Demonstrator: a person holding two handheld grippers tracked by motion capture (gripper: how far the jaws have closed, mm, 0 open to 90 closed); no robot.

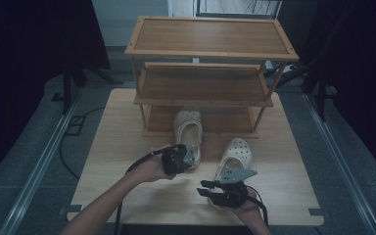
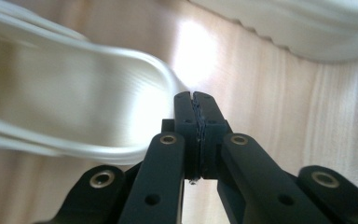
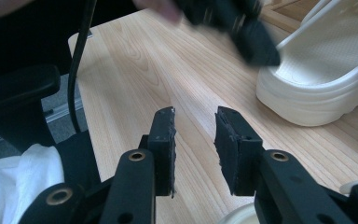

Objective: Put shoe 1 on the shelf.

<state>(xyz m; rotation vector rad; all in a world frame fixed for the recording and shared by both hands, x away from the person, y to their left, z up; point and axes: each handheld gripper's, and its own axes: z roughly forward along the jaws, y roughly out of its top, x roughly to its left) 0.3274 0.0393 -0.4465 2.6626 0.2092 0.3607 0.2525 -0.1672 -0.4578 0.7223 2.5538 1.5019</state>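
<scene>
My left fingers [image 1: 192, 157], closed on nothing, sit at the heel of the left clog [image 1: 188, 131], whose long axis runs toward twelve o'clock.

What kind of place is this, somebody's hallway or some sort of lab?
Probably a lab or recording studio, not a home: dark curtains hang around a lone wooden table, floor rails flank it, and a shoe rack with cream clogs looks staged.

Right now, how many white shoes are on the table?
2. One shoe lies toe-first at the foot of the wooden rack, beside the left gripper. The other shoe lies to its right, by the right gripper.
</scene>
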